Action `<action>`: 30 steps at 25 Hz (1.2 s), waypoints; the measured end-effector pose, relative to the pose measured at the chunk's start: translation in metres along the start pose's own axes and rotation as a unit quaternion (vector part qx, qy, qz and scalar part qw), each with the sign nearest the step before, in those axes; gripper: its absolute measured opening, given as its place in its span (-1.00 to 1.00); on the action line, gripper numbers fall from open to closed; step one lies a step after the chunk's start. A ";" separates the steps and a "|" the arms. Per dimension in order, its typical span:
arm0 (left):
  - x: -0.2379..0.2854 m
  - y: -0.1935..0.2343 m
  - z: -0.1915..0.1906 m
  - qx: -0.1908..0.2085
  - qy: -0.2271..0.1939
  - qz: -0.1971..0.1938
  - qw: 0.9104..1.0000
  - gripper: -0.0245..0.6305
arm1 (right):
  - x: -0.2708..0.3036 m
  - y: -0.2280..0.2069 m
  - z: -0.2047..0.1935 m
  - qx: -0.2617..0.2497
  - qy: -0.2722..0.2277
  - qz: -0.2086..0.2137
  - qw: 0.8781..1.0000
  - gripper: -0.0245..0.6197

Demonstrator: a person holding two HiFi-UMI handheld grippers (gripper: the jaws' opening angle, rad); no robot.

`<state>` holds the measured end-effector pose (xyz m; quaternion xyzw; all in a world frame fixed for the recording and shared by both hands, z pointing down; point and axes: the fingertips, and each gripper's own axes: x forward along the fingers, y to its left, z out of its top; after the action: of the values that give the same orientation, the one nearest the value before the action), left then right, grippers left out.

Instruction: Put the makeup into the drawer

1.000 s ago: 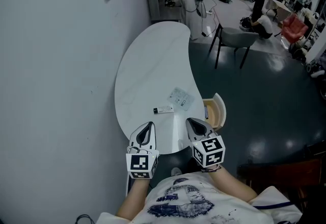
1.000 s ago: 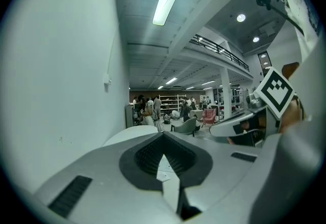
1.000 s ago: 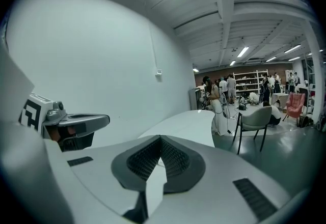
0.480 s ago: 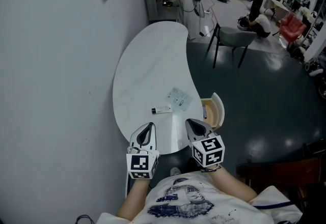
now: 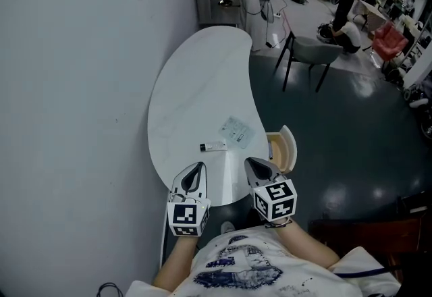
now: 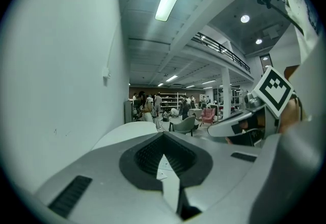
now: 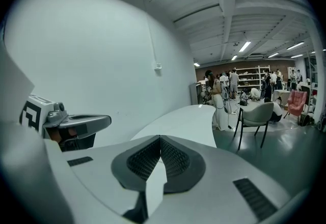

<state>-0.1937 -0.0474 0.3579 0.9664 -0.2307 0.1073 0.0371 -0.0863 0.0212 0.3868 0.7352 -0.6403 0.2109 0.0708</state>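
White table (image 5: 196, 86) carrying the makeup tube (image 5: 214, 146), both grippers hovering over its near edge.
Left gripper (image 5: 198, 167) and right gripper (image 5: 250, 163) are pressing their jaws together on nothing; the makeup tube is lying near the open drawer (image 5: 285, 147).

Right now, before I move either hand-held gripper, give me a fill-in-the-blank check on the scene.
1. The makeup tube lies on the ____, outside the drawer.
2. The drawer stands ____.
3. The left hand-held gripper and the right hand-held gripper both have their jaws ____, with nothing between them.
Missing words: table; open; shut.
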 end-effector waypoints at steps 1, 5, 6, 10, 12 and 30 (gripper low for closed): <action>0.002 0.001 0.000 -0.001 0.001 0.002 1.000 -0.78 | 0.002 -0.001 0.001 -0.001 0.001 0.002 1.000 -0.86; 0.014 0.004 -0.002 -0.006 0.007 0.013 1.000 -0.78 | 0.012 -0.008 0.001 -0.004 0.010 0.013 1.000 -0.86; 0.018 0.005 -0.003 -0.006 0.010 0.015 1.000 -0.78 | 0.016 -0.012 0.000 -0.004 0.013 0.016 1.000 -0.86; 0.037 0.006 -0.007 -0.010 0.020 0.026 0.999 -0.78 | 0.030 -0.028 0.002 -0.003 0.020 0.027 0.999 -0.86; 0.047 0.007 -0.009 -0.015 0.024 0.034 0.999 -0.78 | 0.038 -0.035 0.003 -0.005 0.024 0.036 0.999 -0.86; 0.073 0.031 -0.030 -0.069 0.043 0.178 0.981 -0.78 | 0.110 -0.047 -0.002 -0.079 0.092 0.191 0.974 -0.86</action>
<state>-0.1497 -0.1030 0.4045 0.8994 -0.4044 0.1372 0.0935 -0.0315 -0.0702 0.4399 0.5694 -0.7740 0.2359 0.1452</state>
